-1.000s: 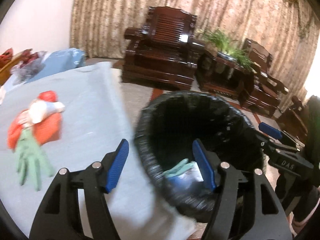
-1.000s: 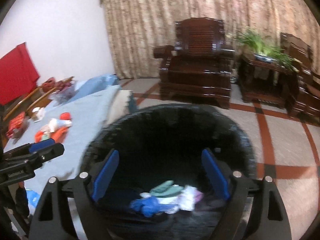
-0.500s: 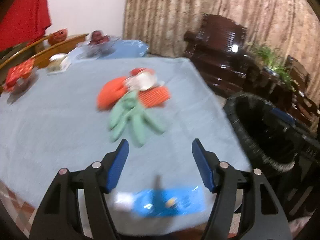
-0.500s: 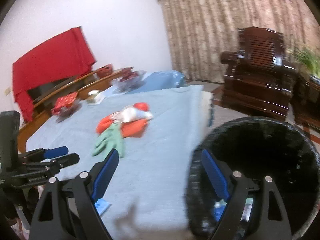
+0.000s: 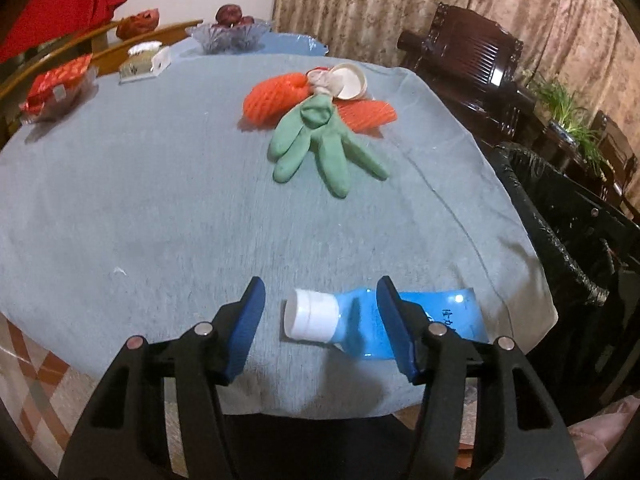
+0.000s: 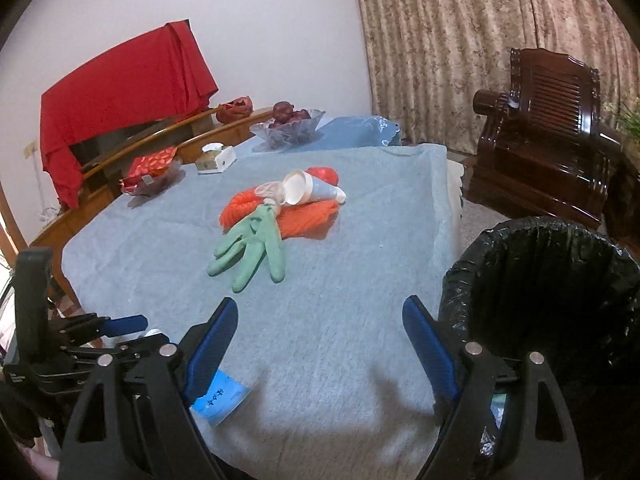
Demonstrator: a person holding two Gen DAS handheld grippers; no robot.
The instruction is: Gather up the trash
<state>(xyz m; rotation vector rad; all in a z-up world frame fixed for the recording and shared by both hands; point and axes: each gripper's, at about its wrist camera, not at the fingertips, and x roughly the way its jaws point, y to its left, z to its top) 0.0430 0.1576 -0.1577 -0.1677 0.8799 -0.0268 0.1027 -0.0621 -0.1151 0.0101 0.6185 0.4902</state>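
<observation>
A blue squeeze tube (image 5: 356, 320) with a white cap lies near the front edge of the blue-grey tablecloth (image 5: 160, 200). My left gripper (image 5: 320, 300) straddles its cap end. The jaws are closing, and the pads stand clear of the tube. In the right wrist view the tube (image 6: 218, 398) and the left gripper (image 6: 120, 328) sit low on the left. My right gripper (image 6: 320, 312) is open above bare cloth, beside the black-lined trash bin (image 6: 540, 280). Farther back lie a green glove (image 5: 320, 144), orange foam netting (image 5: 272, 100) and a paper cup (image 5: 348, 80).
At the table's far side stand a glass fruit bowl (image 6: 288, 124), a tissue box (image 6: 212, 158) and a dish with a red packet (image 6: 152, 168). A red cloth (image 6: 120, 80) hangs behind. Dark wooden armchairs (image 6: 552, 128) stand past the bin.
Both views swung from the bin's inside to the tabletop. My left gripper came down over the blue tube and its jaws narrowed. The right gripper stayed wide.
</observation>
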